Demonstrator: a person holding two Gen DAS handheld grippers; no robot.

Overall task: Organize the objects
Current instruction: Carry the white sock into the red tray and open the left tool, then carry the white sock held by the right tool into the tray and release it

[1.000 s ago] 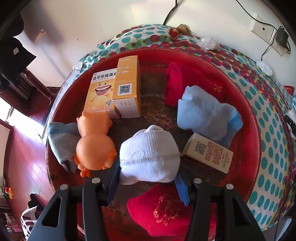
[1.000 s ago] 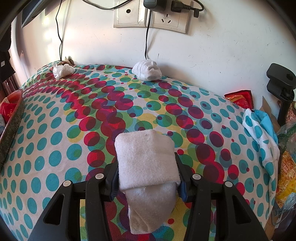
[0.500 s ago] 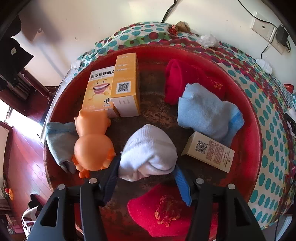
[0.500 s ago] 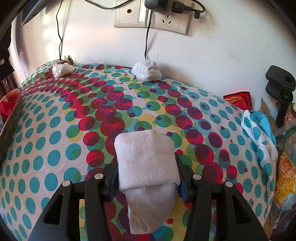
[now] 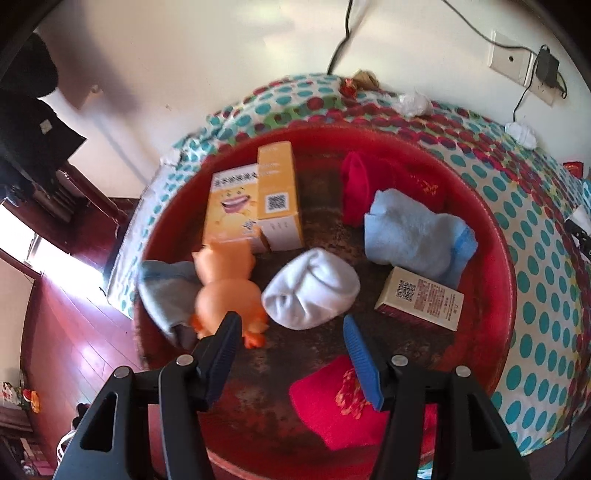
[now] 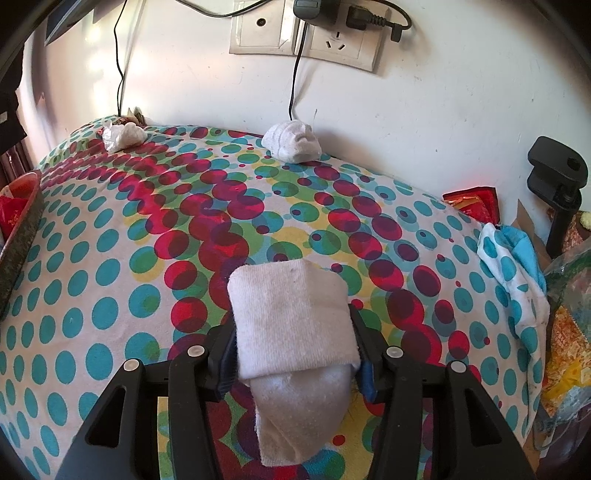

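In the left wrist view a round red tray (image 5: 495, 236) holds a rolled white sock (image 5: 312, 293), an orange toy duck (image 5: 225, 291), two yellow boxes (image 5: 277, 195), a light blue sock (image 5: 413, 229), red cloths (image 5: 332, 402), a grey sock (image 5: 162, 291) and a small tan box (image 5: 421, 301). My left gripper (image 5: 291, 332) is open and empty, just behind the white sock. My right gripper (image 6: 291, 328) is shut on a folded white sock (image 6: 291, 325) above the polka-dot cloth.
The polka-dot cloth (image 6: 110, 258) covers the table. A white crumpled lump (image 6: 291, 142) and a smaller one (image 6: 122, 136) lie by the wall under the sockets (image 6: 306, 33). The tray's edge (image 6: 22, 218) shows at far left. Clutter and a black clamp (image 6: 557, 177) stand at right.
My left gripper opened and let go of the rolled white sock, which now lies in the tray; the gripper drew back. The right gripper holds still with its sock.
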